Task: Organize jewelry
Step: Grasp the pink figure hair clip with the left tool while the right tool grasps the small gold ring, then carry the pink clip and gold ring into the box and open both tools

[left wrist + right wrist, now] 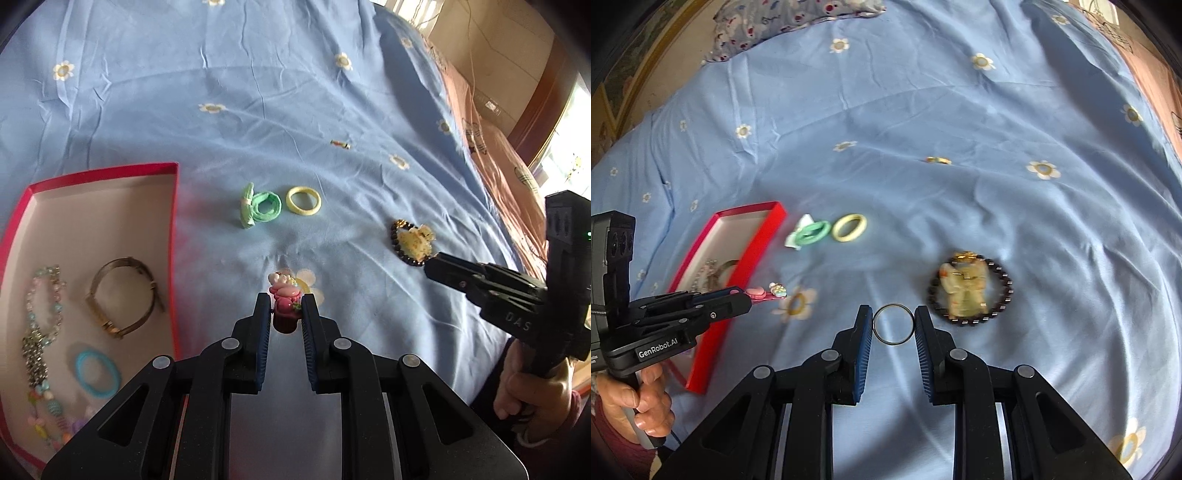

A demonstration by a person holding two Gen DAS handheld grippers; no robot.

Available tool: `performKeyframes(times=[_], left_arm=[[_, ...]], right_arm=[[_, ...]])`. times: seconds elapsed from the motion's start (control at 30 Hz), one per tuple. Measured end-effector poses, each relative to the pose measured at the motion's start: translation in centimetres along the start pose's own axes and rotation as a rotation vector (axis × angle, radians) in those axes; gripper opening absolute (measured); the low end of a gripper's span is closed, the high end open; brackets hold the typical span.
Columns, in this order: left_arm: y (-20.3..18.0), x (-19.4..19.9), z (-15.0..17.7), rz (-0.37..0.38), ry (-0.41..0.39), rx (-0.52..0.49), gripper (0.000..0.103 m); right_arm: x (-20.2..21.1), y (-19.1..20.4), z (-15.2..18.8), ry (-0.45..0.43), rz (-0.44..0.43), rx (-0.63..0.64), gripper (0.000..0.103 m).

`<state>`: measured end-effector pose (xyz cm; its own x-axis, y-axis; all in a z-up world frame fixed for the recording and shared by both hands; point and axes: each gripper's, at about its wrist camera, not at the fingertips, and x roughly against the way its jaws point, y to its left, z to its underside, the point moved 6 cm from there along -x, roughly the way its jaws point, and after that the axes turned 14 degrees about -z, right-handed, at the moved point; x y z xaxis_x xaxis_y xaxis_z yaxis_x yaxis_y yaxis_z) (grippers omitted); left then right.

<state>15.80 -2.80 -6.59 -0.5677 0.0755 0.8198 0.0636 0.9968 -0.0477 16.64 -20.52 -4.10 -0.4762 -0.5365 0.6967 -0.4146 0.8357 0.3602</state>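
My left gripper [285, 306] is shut on a pink hair clip [284, 301] with small charms, held just above the blue sheet, right of the red box [171, 236]; the clip also shows in the right wrist view [764, 291]. My right gripper [894, 323] is shut on a thin dark metal ring [894, 324], held by its two sides. A dark bead bracelet with a pale figurine [967, 291] lies just right of it. A green hair tie with bow [256, 205] and a yellow band [303, 200] lie on the sheet further off.
The red box holds a bronze bangle [123, 295], a blue hair tie [98, 374] and bead necklaces [40, 332]. A small striped piece [340, 144] lies far out on the sheet. A pink pillow [491, 155] borders the bed at the right.
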Motion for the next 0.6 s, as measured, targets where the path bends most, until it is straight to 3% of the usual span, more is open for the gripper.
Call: performKeyframes(times=[0.3,0.6], left_arm=[[1.7,3.1,0.3,-0.012,-0.063,0.032,0.015],[5.9,5.3,0.6,-0.052,-0.107,0.108,0.015]], right_arm=[[-0.8,3.8,0.2,0.013,-0.067,0.04,0.023],[-2.4,7.4,0.0,0.029,-0.131,0.082,0.023]])
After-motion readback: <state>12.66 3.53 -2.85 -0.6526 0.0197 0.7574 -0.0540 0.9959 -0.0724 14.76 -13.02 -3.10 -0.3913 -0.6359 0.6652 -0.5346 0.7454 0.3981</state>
